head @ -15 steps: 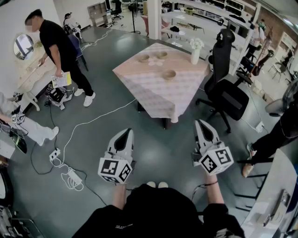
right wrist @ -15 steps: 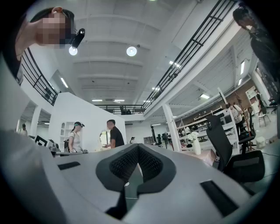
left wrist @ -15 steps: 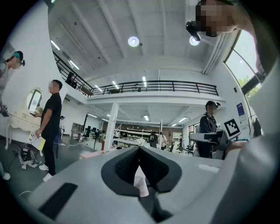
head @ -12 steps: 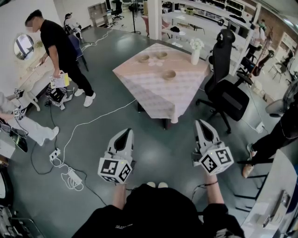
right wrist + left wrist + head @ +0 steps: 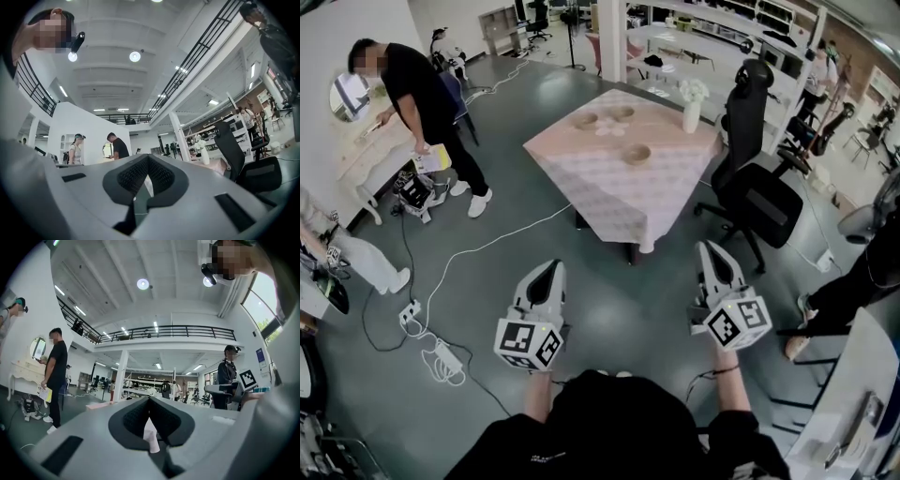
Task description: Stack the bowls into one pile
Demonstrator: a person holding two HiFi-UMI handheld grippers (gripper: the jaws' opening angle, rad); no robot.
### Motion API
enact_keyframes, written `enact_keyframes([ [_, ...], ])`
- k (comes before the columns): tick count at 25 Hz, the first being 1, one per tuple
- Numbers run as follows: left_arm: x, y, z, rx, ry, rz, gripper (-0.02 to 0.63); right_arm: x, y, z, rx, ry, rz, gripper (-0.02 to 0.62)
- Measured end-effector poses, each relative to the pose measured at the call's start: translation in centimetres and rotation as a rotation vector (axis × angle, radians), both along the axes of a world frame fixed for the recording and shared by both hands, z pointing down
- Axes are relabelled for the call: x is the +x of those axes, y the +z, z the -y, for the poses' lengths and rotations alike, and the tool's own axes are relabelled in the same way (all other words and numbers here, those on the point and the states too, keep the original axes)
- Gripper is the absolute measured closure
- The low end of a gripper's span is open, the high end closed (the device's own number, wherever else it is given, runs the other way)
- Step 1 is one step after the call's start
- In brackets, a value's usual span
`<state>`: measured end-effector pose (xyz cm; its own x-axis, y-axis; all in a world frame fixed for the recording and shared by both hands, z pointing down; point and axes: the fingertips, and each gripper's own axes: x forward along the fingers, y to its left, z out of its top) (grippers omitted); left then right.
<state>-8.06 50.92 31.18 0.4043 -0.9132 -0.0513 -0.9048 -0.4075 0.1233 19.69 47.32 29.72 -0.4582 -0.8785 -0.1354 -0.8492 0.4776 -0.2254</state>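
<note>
Three wooden bowls stand apart on the pink-checked table (image 5: 609,187): one at the far left (image 5: 585,119), one behind it (image 5: 621,112), one nearer the middle (image 5: 636,153). Both grippers hover over the grey floor, well short of the table. My left gripper (image 5: 550,266) points toward the table with its jaws together and nothing between them. My right gripper (image 5: 710,247) is likewise shut and empty. In the left gripper view the jaws (image 5: 149,399) meet at the tip; in the right gripper view (image 5: 148,157) they also meet. No bowl can be made out in either gripper view.
A white vase of flowers (image 5: 692,105) stands on the table's right corner. A black office chair (image 5: 757,183) sits right of the table. A person in black (image 5: 417,103) stands at far left; cables and a power strip (image 5: 441,352) lie on the floor at left.
The head view has shifted slightly, so the table sits a touch further left. Both grippers keep the same pose, shut and empty. The person in black has leaned a little.
</note>
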Motion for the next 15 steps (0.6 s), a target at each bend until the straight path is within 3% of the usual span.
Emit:
enact_keyframes([
  [15, 3.4, 1.2, 4.0, -0.06, -0.007, 0.012, 0.609, 1.9, 1.6, 5.9, -0.048, -0.057, 0.064, 0.604],
])
